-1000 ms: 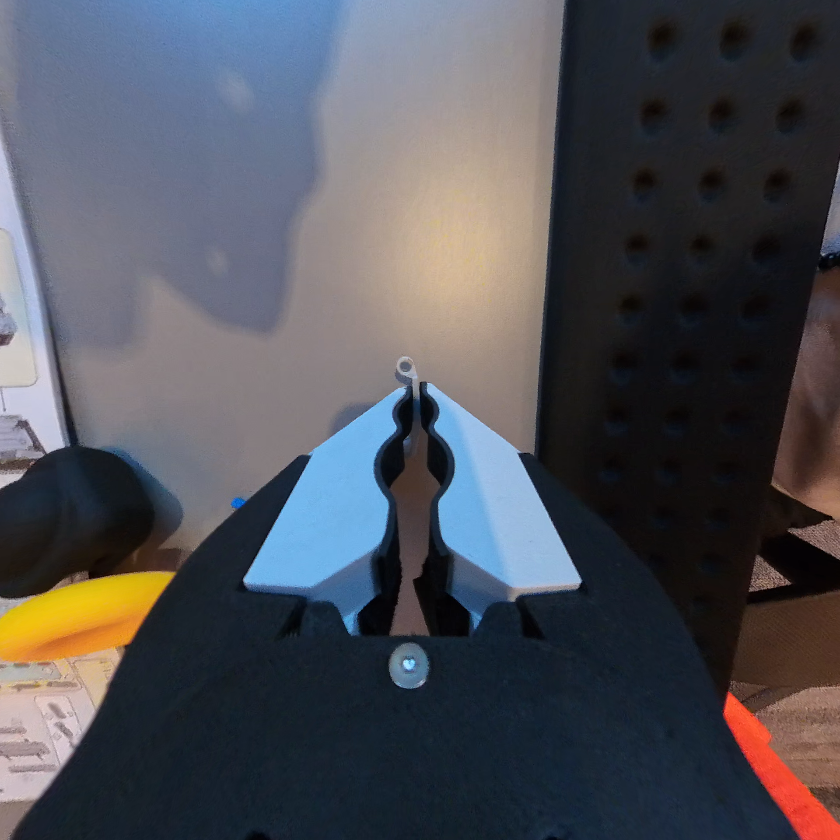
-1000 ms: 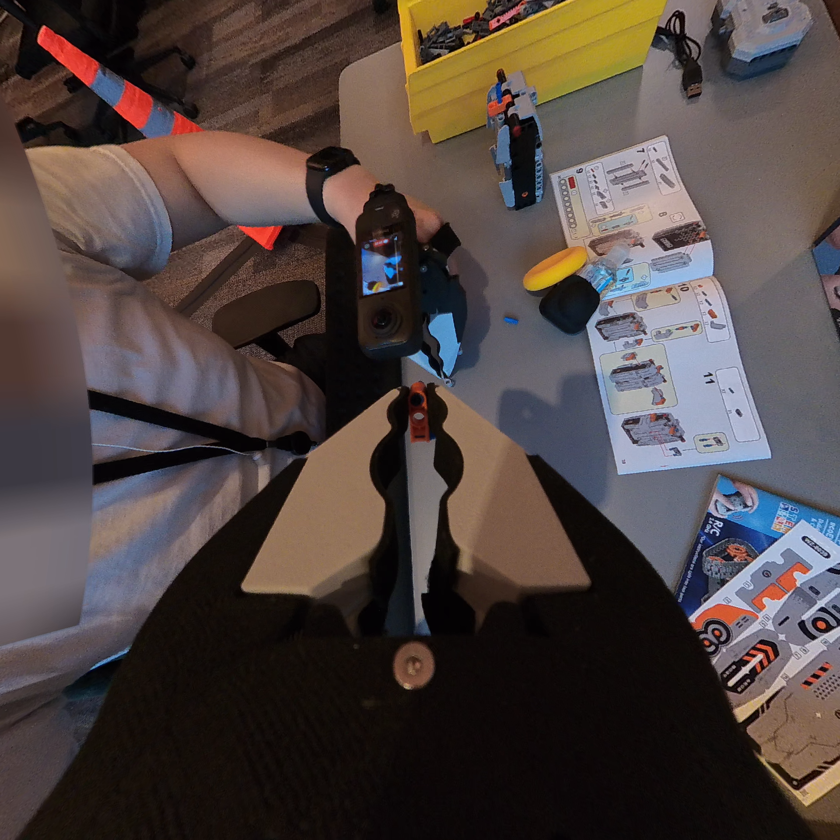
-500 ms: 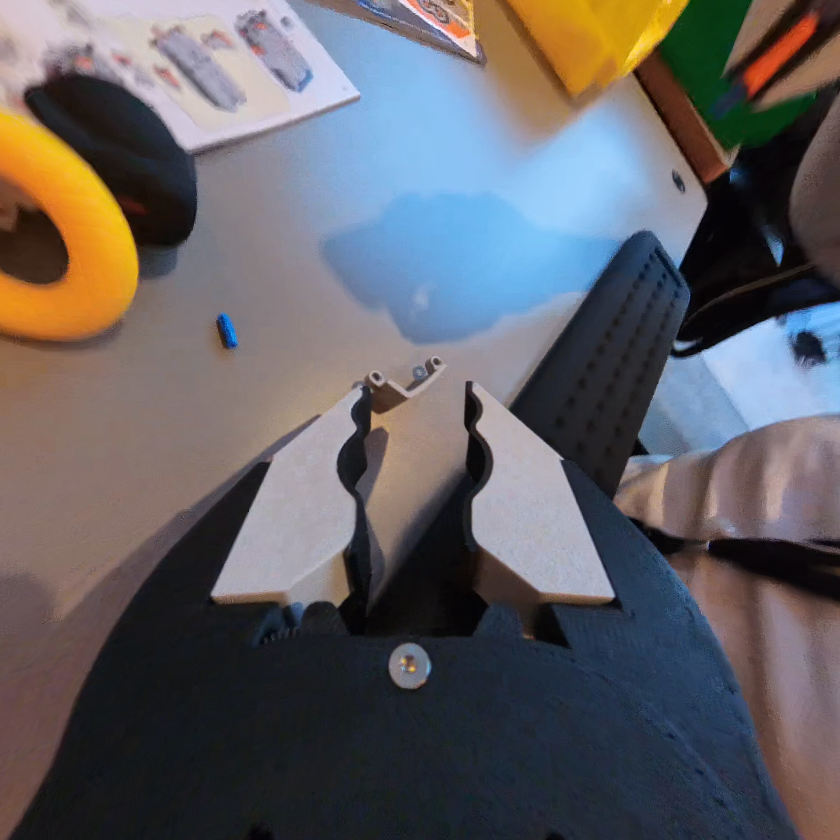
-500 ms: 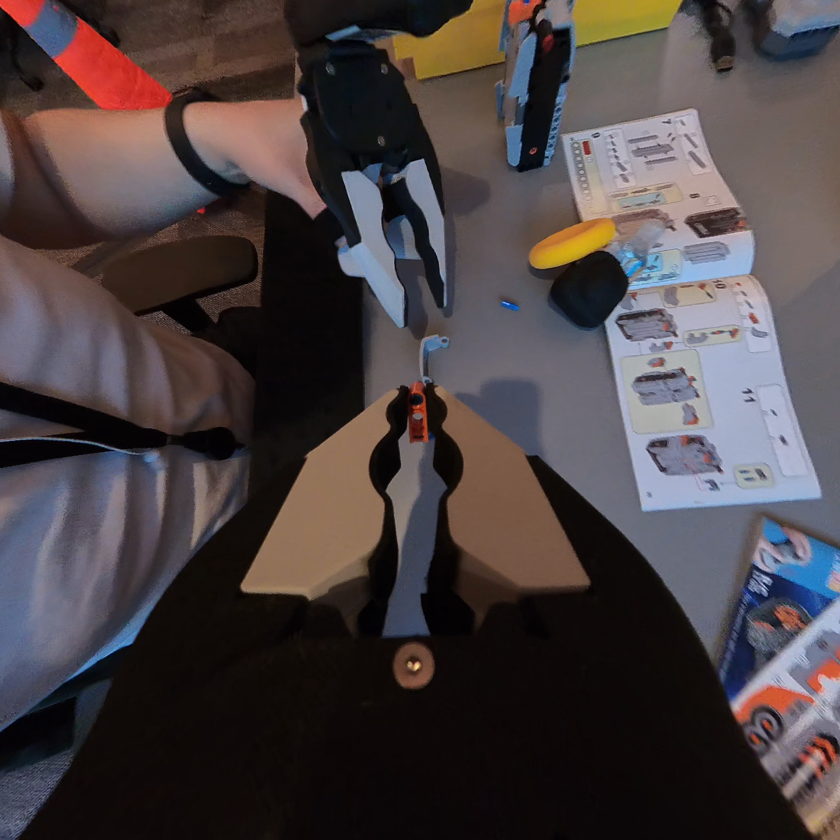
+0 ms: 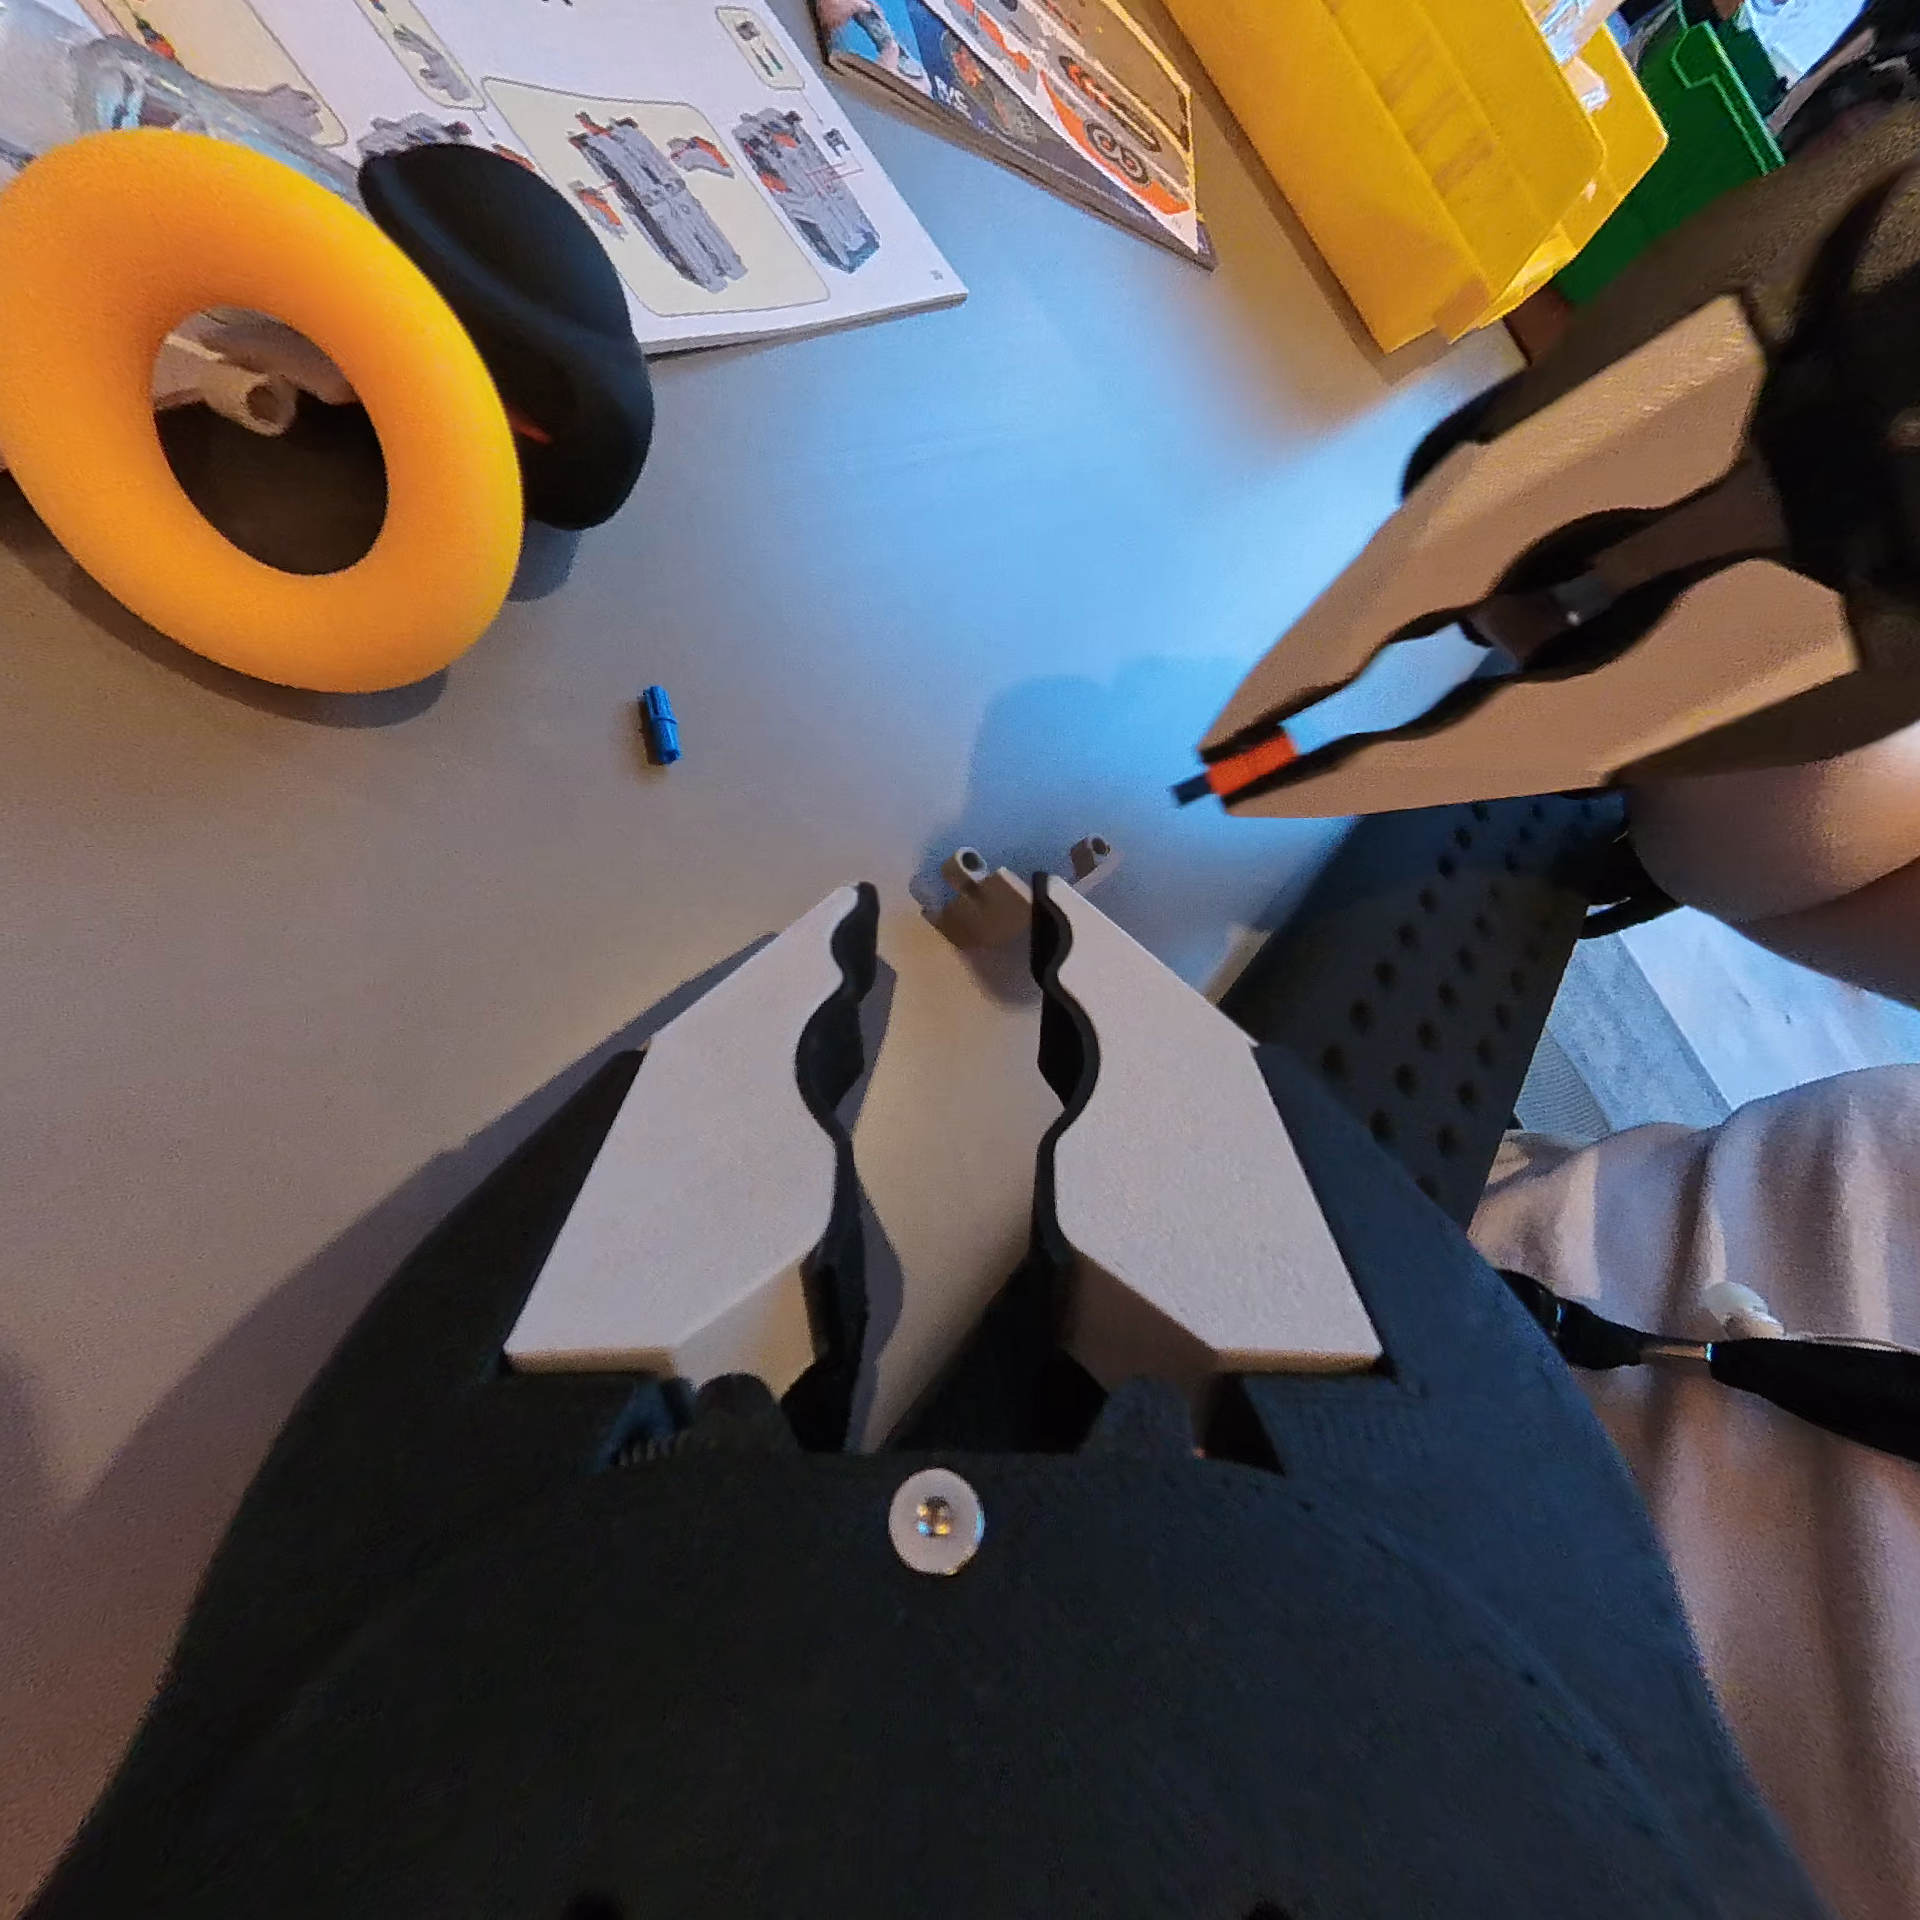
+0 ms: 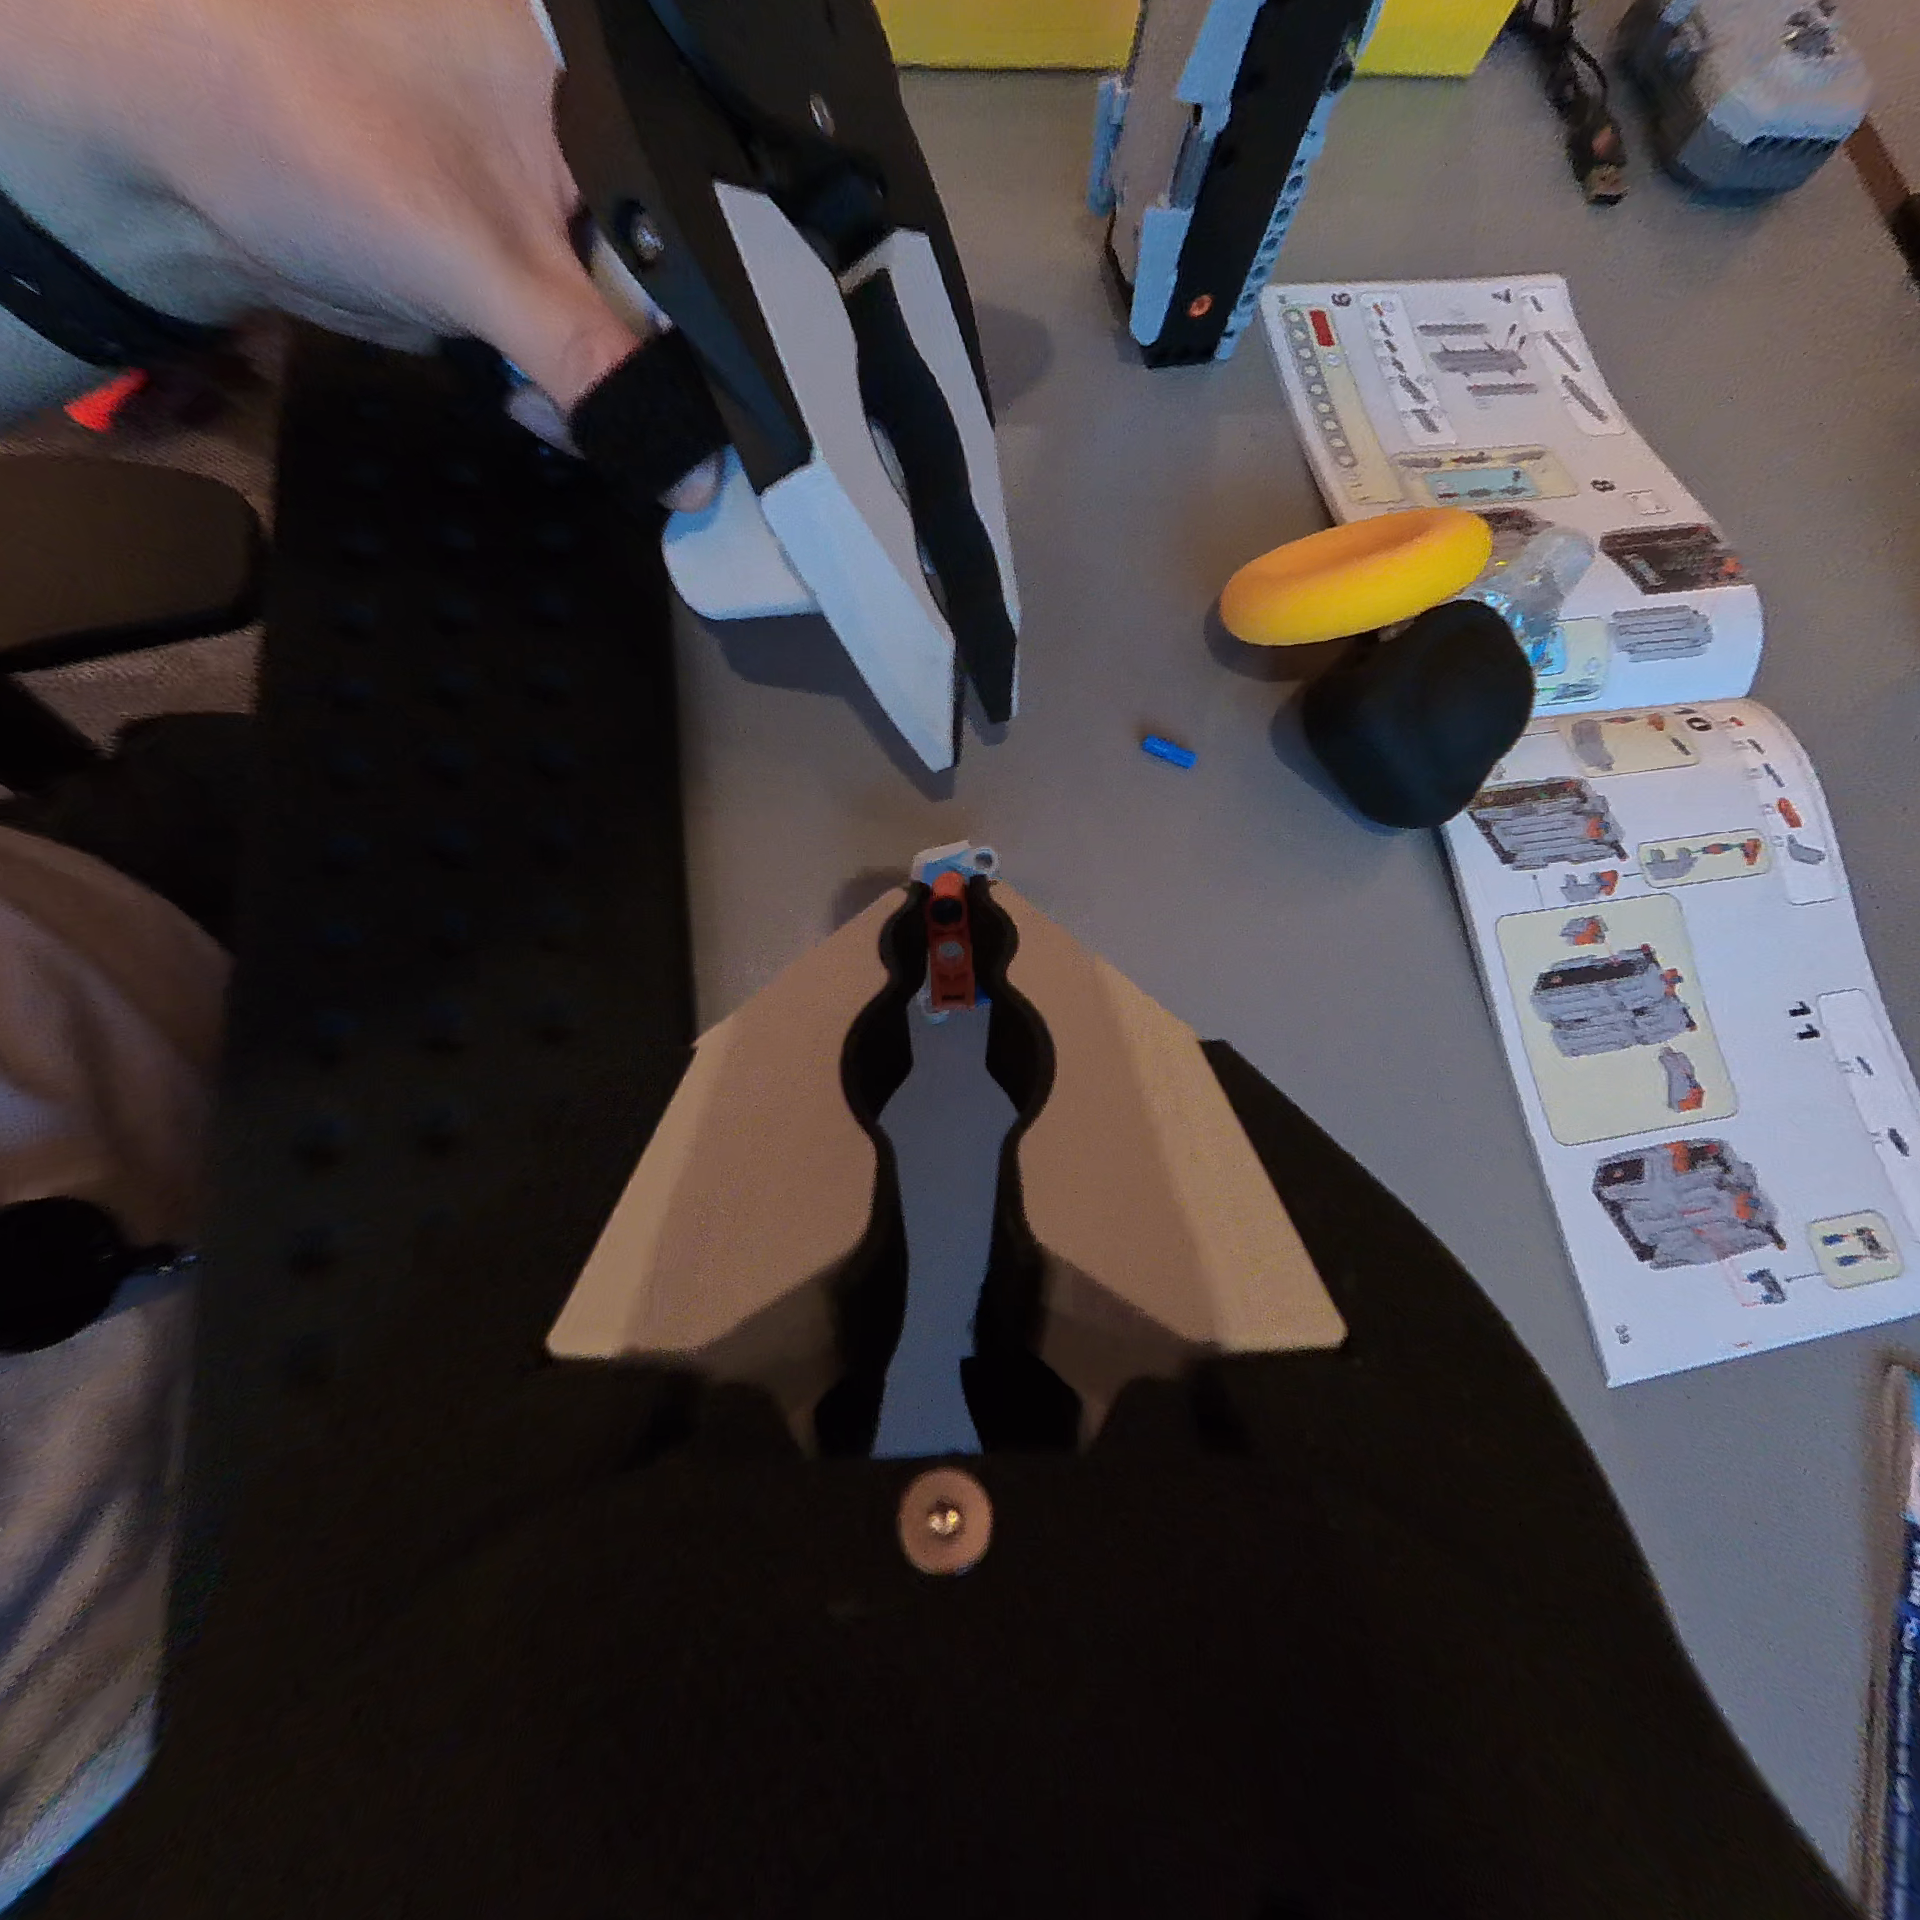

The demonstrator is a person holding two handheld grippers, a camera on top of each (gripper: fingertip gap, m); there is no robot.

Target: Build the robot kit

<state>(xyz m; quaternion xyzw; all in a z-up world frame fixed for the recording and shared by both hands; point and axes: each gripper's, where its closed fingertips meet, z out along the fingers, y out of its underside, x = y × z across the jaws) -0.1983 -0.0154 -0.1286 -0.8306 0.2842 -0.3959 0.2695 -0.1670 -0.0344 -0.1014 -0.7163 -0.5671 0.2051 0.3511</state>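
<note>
Grey table (image 5: 935,499). Open instruction booklet (image 6: 1662,935) at 3 o'clock in right wrist view, yellow bin (image 5: 1434,156) at 1 o'clock in left wrist view. Yellow foam ring (image 5: 249,416) and black foam lump (image 5: 520,322) at 10–11 o'clock, touching each other.

Left gripper (image 5: 956,904) released, jaws spread, hovering low with nothing held. Small grey bracket piece (image 5: 987,899) lies on the table at its tips, 12 o'clock, just beside the right finger; contact unclear.

Right gripper (image 6: 948,904) clenched on a small orange-and-black pin (image 6: 948,951), pinched at the tips, just above the bracket; in left wrist view it sits at 2 o'clock.

Loose blue pin (image 5: 659,724) at 11 o'clock, well apart.

Bracket looks like light, stiff, smooth plastic, likely to skid or flip; best pinched across the flat middle, not the holed ends.
</note>
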